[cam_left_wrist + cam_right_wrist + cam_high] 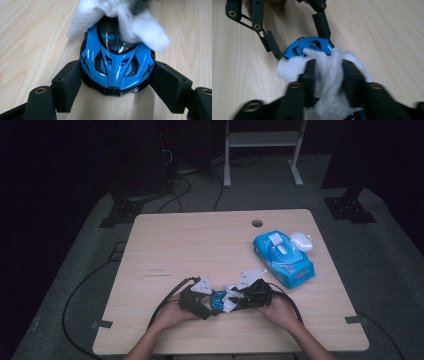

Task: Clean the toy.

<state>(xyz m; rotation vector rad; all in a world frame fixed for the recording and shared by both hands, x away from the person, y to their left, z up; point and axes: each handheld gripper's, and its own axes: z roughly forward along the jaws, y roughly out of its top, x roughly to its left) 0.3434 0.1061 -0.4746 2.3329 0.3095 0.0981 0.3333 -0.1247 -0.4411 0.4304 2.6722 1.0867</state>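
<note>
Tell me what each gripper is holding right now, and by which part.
The left gripper clamps the blue toy car by its two sides near the nose. The right gripper holds a bunched white wipe by its middle, laid on the car.

Glossy blue plastic toy car (117, 65) — fluffy white cloth wipe (329, 75) — matt wood-grain table (200, 245)

The high view is dim, its surroundings nearly black, with only the pale wooden table (200, 245) lit. Both gripper views are brighter; the crumpled white wipe (329, 75) blurs.
</note>
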